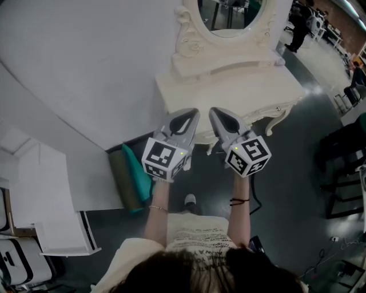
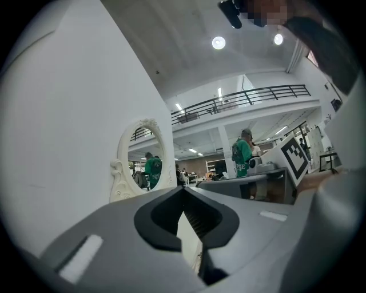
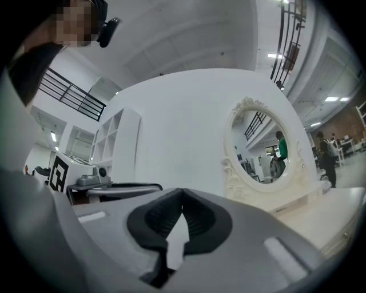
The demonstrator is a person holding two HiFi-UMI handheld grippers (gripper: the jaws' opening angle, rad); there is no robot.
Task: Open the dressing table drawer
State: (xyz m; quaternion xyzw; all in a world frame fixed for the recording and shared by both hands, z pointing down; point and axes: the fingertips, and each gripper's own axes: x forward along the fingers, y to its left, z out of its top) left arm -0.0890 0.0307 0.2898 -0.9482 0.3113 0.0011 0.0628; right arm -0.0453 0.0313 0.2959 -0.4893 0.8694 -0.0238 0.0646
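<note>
The person is holding both grippers level in front of the cream dressing table (image 1: pixel 240 86), whose oval mirror (image 1: pixel 229 14) is standing at the back. The left gripper (image 1: pixel 193 112) is keeping its fingers pressed together with nothing between them. The right gripper (image 1: pixel 215 112) is showing the same, its fingers meeting at the tips and empty. The two are pointing side by side at the table's front edge. The drawer (image 1: pixel 257 118) is sitting closed in the front just under that edge, beside the right gripper's tips; contact cannot be told.
</note>
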